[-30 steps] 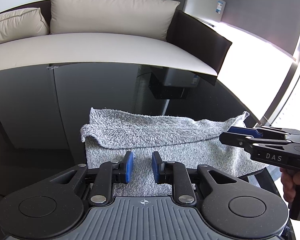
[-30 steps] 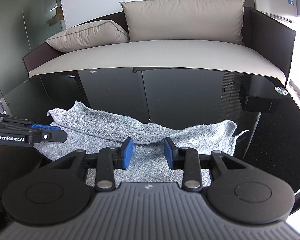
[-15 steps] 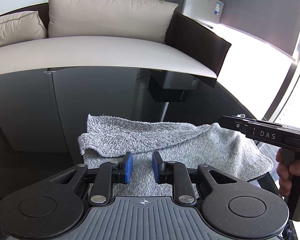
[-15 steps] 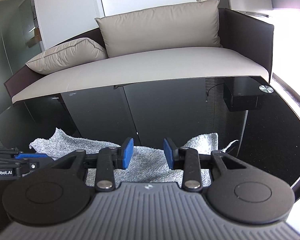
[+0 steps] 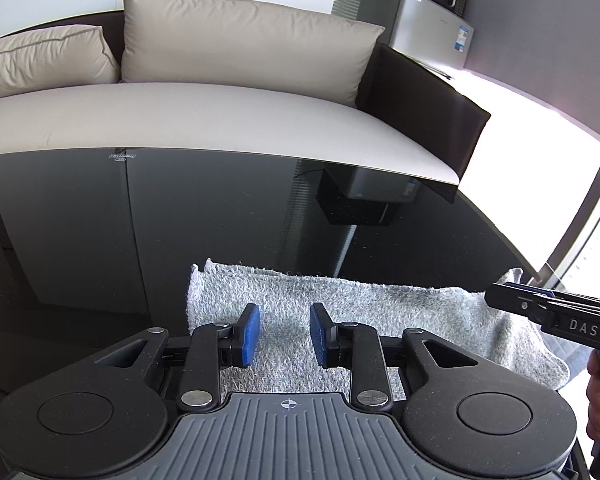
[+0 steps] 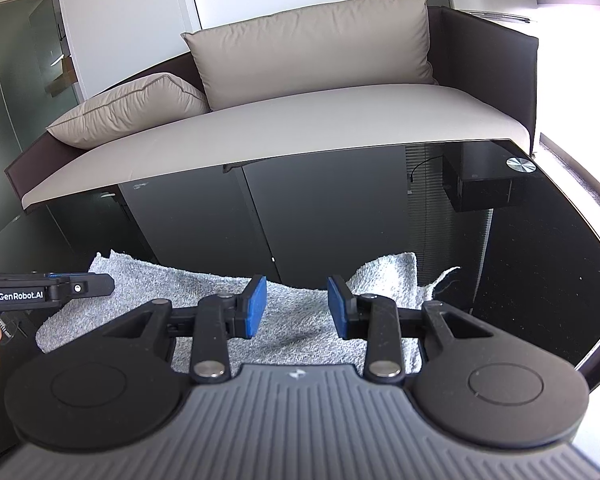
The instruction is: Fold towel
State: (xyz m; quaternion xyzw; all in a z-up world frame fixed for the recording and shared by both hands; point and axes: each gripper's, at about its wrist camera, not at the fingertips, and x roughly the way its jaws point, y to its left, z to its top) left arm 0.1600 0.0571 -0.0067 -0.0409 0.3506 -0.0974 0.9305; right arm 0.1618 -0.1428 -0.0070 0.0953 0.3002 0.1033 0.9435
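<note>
Both handheld grippers have drawn back and tipped upward over the last second, so the grey terry-cloth towel (image 5: 360,312) now sits lower in each view and the loose upper flap seen a second ago lies flatter across the cloth. The towel rests on the glossy black glass surface (image 5: 220,220), spread as a long band with doubled layers showing at its far left corner in the left wrist view; a loose corner and a stray thread stand up at its right end in the right wrist view.

Fingers of the left gripper (image 5: 285,335), blue-padded, stand apart with nothing between them, poised just above the cloth's near left part. Those of the right gripper (image 6: 296,307) are likewise spread and empty, hovering over the band's right half where a dip in the far edge shows bare glass. Each tool appears side-on in the other's camera, a hand visible at the handle.

Holding both pairs of fingers released over opposite halves suggests the person is either letting a finished fold settle or lining up for a fresh pinch; the layered edge fits both readings. A beige-cushioned sofa (image 5: 220,112) lies beyond the surface, and a silver fridge with a black microwave (image 5: 420,12) stands at the right.
</note>
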